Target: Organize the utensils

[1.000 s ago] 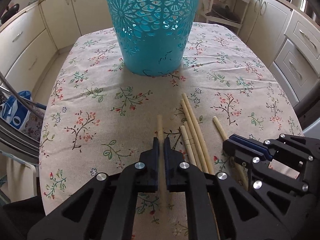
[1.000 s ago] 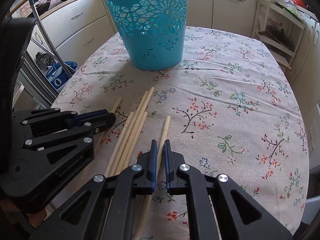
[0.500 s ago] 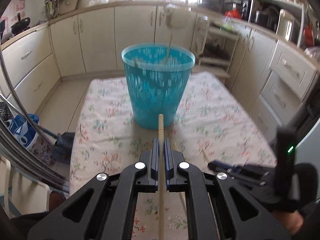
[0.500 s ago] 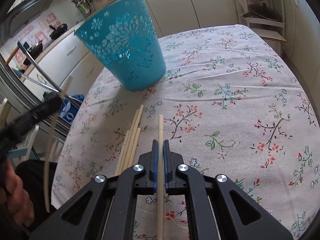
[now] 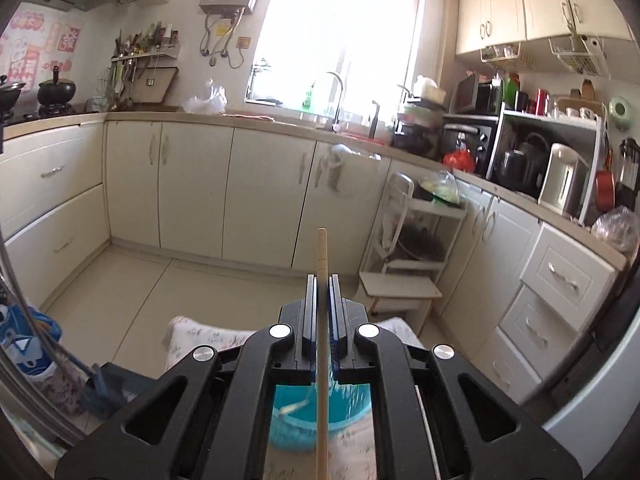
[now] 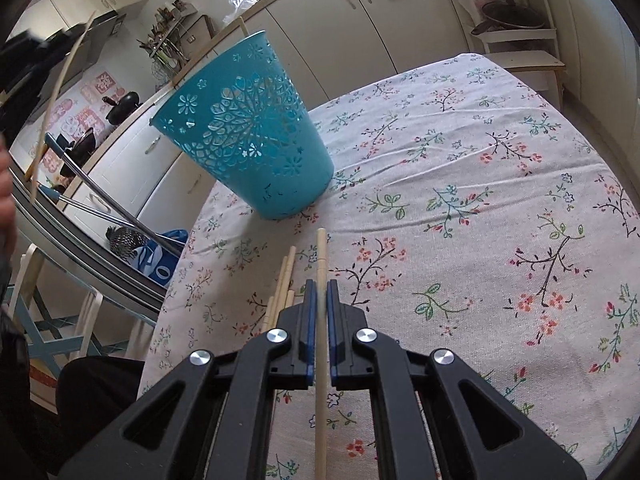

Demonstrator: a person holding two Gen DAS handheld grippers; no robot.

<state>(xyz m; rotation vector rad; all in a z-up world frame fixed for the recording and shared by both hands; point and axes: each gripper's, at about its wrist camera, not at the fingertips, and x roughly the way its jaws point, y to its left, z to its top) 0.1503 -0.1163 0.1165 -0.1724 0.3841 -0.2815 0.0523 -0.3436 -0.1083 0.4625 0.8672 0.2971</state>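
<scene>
Both claws clamped – left claw on chopstick, right claw on another; basket mostly hidden.

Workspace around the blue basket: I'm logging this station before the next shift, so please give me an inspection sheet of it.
Surface: table under a floral tablecloth.
Job's things: blue basket standing on the cloth with at least one chopstick already inside; loose chopsticks lying on the cloth near the right claw.
Clutter: nothing seen on the cloth.
Grippers: left claw shut on a chopstick, raised above the basket; right claw shut on another chopstick over the cloth.
Cables: nothing seen at the table.
Surroundings: kitchen cabinets, a white shelf unit, counter appliances, a blue bag by the table.
</scene>
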